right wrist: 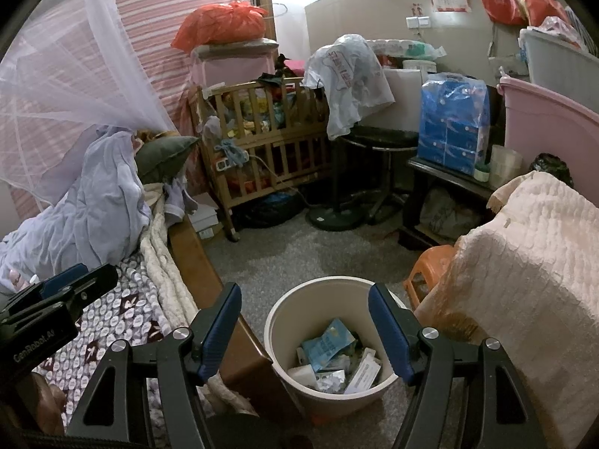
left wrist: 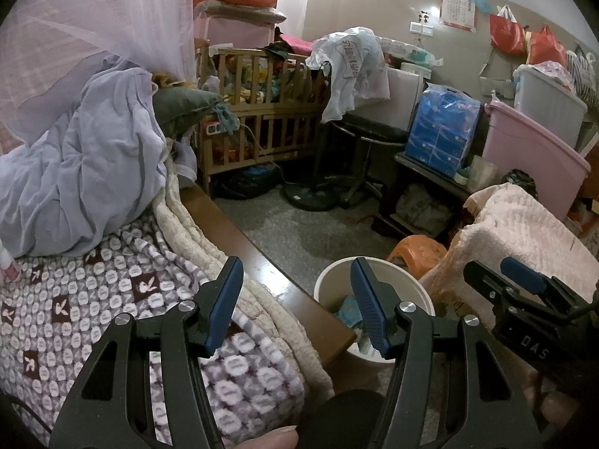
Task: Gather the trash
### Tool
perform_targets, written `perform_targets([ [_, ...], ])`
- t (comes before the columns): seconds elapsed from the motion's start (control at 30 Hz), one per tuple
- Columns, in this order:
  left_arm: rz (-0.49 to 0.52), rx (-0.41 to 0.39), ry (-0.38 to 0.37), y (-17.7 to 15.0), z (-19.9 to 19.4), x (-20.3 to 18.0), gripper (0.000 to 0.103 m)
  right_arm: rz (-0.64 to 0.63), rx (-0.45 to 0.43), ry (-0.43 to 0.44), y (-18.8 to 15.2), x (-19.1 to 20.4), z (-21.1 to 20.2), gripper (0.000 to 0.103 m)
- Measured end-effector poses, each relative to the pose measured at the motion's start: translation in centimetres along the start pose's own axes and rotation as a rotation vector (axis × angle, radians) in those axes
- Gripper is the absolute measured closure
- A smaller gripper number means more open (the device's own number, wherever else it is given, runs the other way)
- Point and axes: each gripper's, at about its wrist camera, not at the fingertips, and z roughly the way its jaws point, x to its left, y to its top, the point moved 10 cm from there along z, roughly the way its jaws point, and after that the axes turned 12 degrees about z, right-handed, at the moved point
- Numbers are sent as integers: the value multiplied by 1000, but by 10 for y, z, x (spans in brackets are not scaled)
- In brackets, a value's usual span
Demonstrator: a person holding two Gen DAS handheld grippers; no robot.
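On your left is the bed [left wrist: 123, 299] with a purple and white patterned blanket [right wrist: 123, 303] and a heap of pale purple cloth [left wrist: 93, 157] on top. Your left hand-held gripper [left wrist: 295, 307] hangs over the wooden edge of the bed, its blue fingers [left wrist: 224, 303] spread wide with nothing between them. Just beside the bed, on the gray floor [right wrist: 299, 254], stands the cream trash bin [right wrist: 277, 321]. Inside it you can see trash [right wrist: 329, 363]: a blue packet, white papers and a crumpled shiny bit. Your right hand-held gripper [right wrist: 305, 329] hangs right above the bin, its fingers spread wide too and holding nothing. To the right of the bin is a small orange stool [right wrist: 426, 265], and next to that a chair covered with a bumpy pink towel [right wrist: 524, 280]. Farther back, from left to right, are a wooden crib [right wrist: 262, 142] full of stuff, a black round stool [right wrist: 378, 138], a blue pack of tissues [right wrist: 453, 123] on a dark counter [right wrist: 441, 172] and a big pink tub [right wrist: 554, 127]
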Motion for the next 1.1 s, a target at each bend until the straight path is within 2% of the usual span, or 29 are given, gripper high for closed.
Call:
perform_targets([
  [1.1,7,37,-19,-9,15,-9,45,-9,29,2,0,-3,15,34],
])
